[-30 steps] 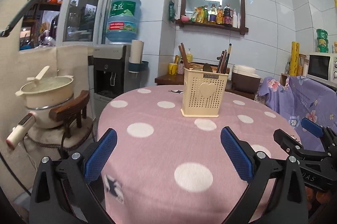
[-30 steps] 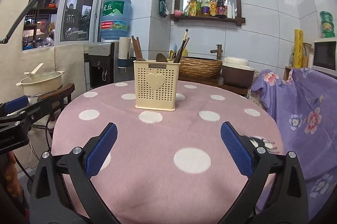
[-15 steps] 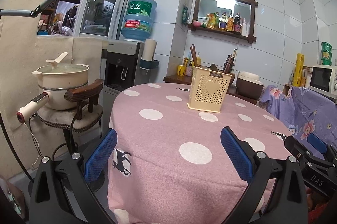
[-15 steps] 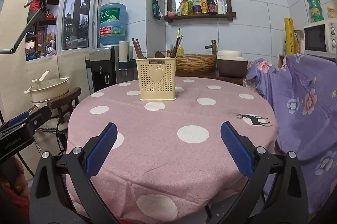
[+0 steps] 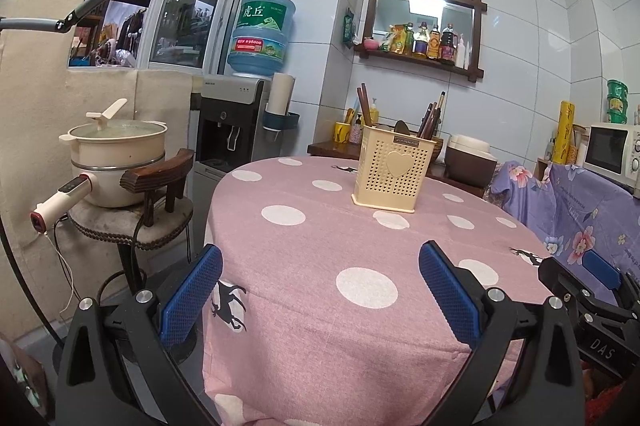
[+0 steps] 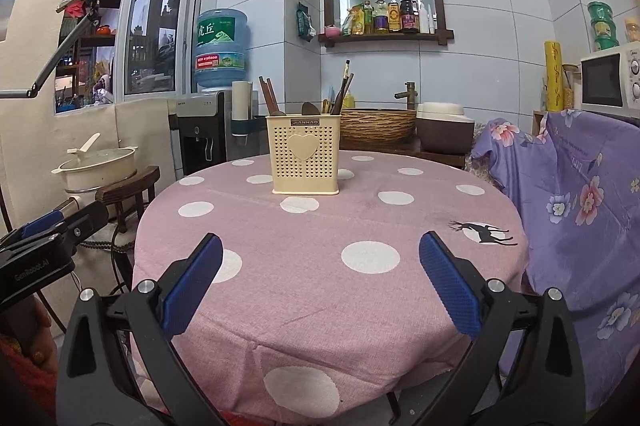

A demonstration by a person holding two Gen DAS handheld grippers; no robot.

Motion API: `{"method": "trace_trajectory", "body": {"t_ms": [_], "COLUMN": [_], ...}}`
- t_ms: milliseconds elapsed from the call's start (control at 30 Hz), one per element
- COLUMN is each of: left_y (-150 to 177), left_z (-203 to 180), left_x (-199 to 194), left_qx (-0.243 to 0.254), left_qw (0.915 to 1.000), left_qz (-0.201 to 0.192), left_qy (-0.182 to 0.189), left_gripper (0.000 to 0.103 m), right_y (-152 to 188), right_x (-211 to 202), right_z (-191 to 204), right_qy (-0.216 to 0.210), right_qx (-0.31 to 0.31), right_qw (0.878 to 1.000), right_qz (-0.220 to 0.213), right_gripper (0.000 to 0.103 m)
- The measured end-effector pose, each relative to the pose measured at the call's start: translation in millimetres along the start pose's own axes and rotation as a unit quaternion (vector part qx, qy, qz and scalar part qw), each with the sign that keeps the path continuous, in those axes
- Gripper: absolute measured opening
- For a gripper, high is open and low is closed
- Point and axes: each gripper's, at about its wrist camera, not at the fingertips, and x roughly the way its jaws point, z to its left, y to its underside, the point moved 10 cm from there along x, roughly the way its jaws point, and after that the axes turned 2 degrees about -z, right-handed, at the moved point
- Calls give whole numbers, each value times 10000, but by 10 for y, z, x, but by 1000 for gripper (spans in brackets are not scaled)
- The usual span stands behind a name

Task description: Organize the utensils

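I see the holder upright at centre frame on the table, chopsticks poking out (light, stiff, slick, I judge), best pinched mid-shaft, with left gripper and right gripper both spread, empty.

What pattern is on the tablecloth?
Pink tablecloth with white polka dots and a few black deer silhouettes, clearest in the right wrist view.

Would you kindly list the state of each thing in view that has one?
Left gripper: open, empty, short of the table.
Right gripper: open, empty, over the table's near edge.
Utensil holder: upright on the tablecloth, chopsticks and spoons standing inside.
Electric pot: lid on, sitting on a stool.
Microwave: door shut.
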Motion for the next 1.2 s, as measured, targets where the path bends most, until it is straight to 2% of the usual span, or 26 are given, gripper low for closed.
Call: {"method": "trace_trajectory", "body": {"t_ms": [1200], "left_y": [20], "left_z": [24], "left_x": [-18], "left_qx": [-14], "left_qw": [10000], "left_qz": [35], "left_qy": [21], "left_gripper": [98], "right_y": [12], "right_x": [-8], "right_z": [2], "right_qy": [-35], "right_qx": [-17], "right_qw": [10000], "right_qz": [20], "right_gripper": [97]}}
